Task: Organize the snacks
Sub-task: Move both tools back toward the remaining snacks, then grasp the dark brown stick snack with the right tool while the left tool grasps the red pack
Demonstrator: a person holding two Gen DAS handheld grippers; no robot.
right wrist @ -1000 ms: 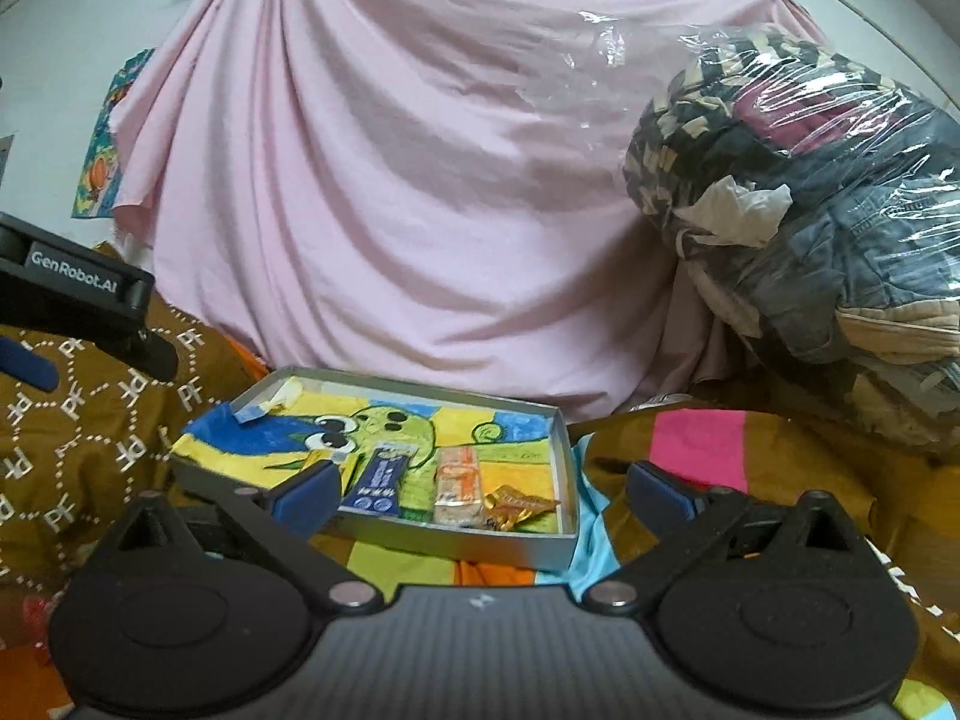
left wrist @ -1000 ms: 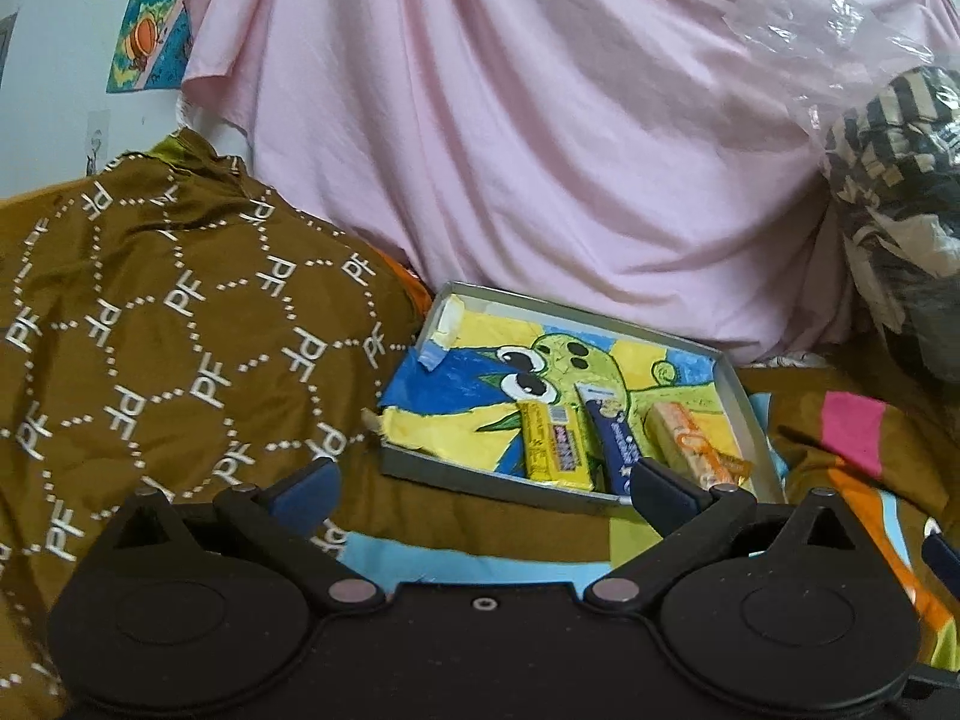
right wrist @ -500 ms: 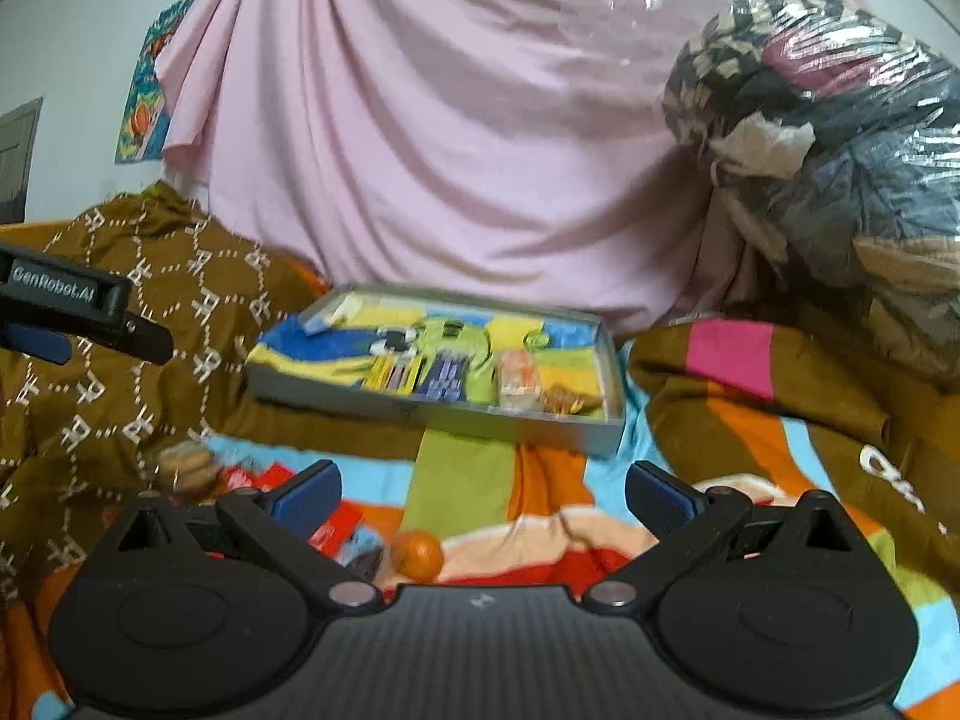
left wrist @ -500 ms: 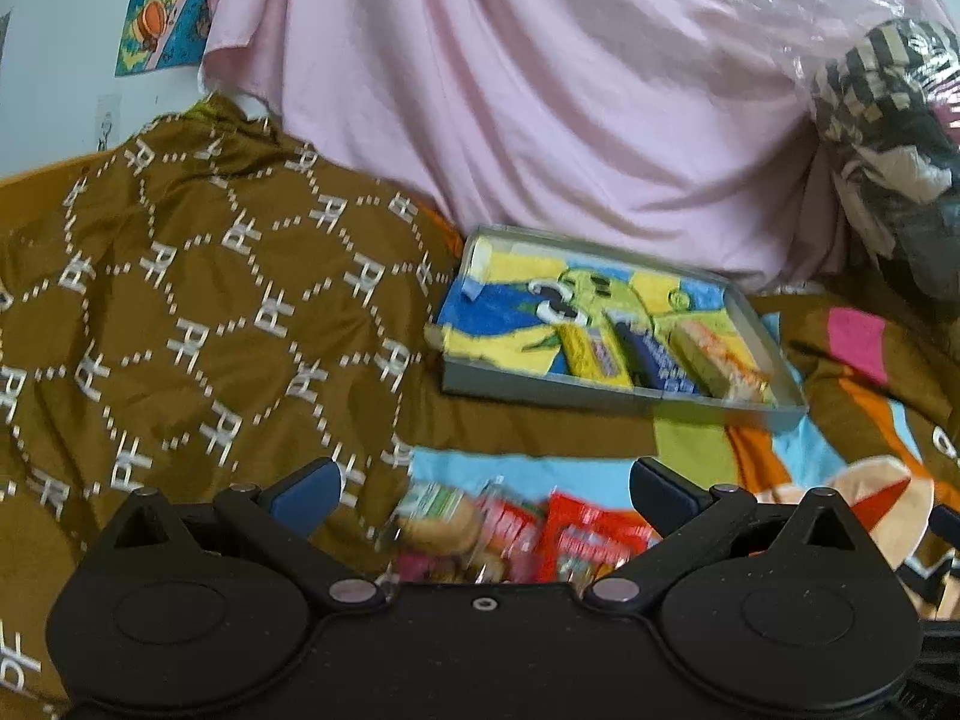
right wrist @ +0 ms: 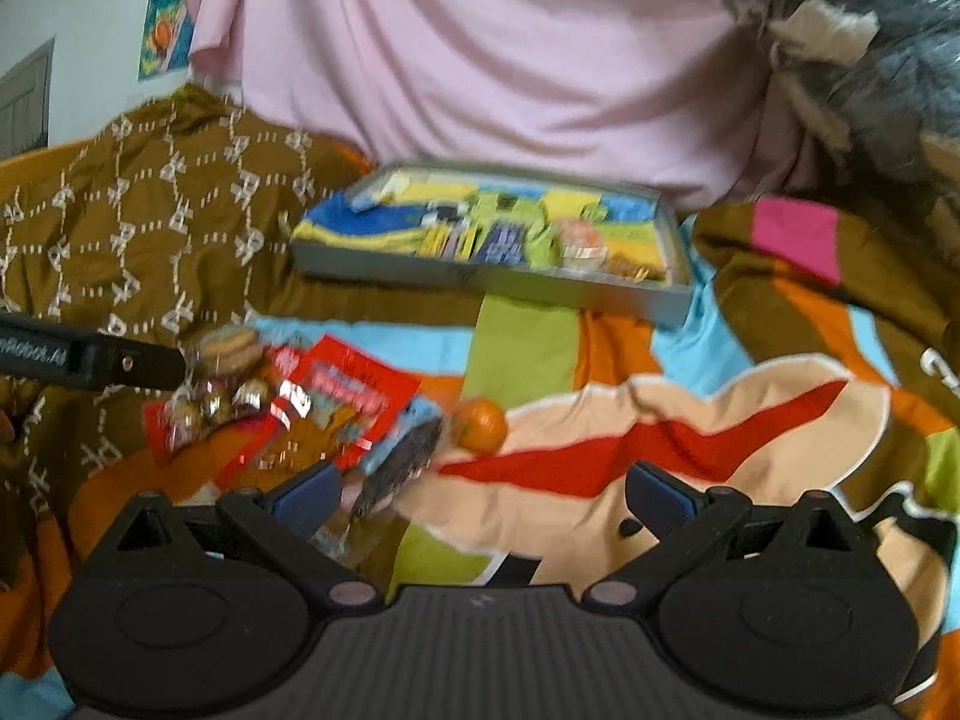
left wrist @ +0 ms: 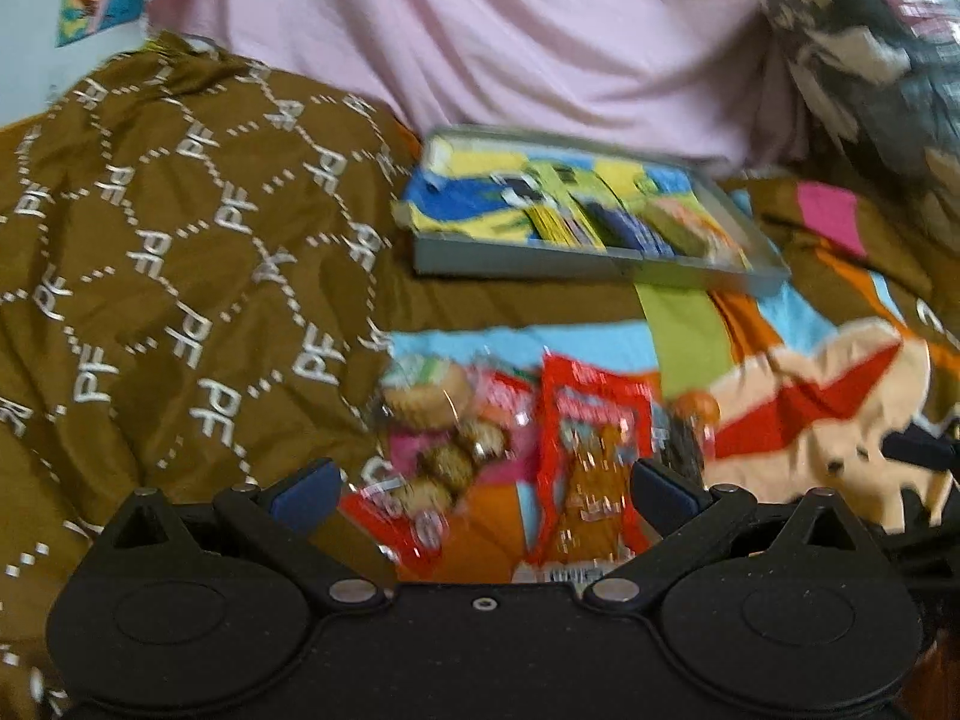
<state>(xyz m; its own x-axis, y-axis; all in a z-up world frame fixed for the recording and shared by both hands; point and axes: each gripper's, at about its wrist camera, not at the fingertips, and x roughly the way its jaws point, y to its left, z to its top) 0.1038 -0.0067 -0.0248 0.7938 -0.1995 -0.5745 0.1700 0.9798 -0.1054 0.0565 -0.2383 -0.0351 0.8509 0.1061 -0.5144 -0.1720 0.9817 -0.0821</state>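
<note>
Jaws of both claws stand wide and hold nothing. The left gripper (left wrist: 483, 495) hovers over the red snack packet (left wrist: 591, 450) and the cookie pack (left wrist: 444, 420), lying loose on the blanket (left wrist: 810, 414) in front of the grey tray (left wrist: 540, 261). The right gripper (right wrist: 480, 495) hangs nearer the orange (right wrist: 479, 425). Motion blur hides all print on the tray's bars (right wrist: 480, 240).

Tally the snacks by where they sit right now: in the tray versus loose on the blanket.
In the grey tray: 4 (yellow bar, blue bar, orange-white pack, small gold-wrapped piece).
Loose on the blanket: at least 4 (cookie pack, red pack, dark pack, orange); blur hides any more.
Total: at least 8.
</note>
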